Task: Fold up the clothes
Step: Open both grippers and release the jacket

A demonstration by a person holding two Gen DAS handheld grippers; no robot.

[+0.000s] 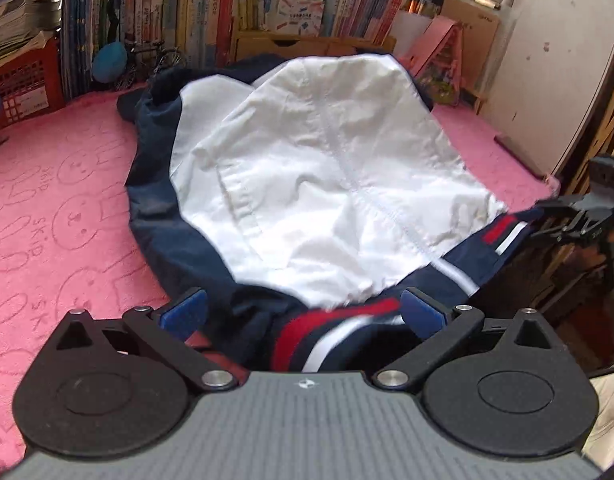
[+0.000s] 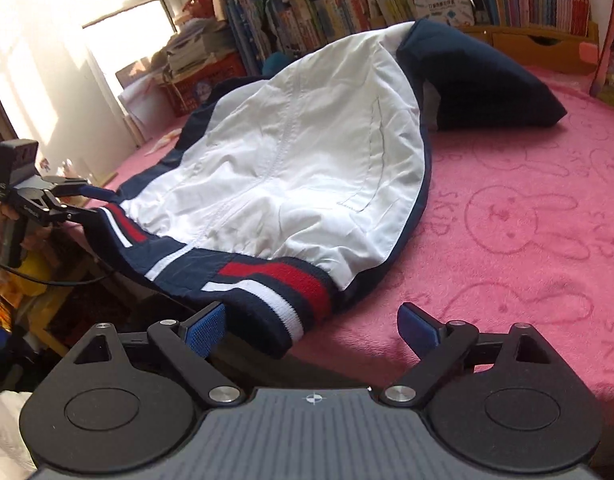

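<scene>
pink blanket (image 2: pixel 527 184) half hidden under jacket (image 2: pixel 291 152); left gripper (image 1: pixel 303 312), right gripper (image 2: pixel 311 324) both wide, hem between.

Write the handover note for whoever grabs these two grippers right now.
Left gripper: open, the jacket hem's striped band between its fingers, not clamped.
Right gripper: open, fingers either side of the other hem corner, not gripping.
Jacket lies white side up on the pink blanket, hem at the near edge, one navy sleeve sticking out at the far end.
Done: no fold visible yet.
Left: grip both hem corners, fold, tuck the sleeve.
</scene>
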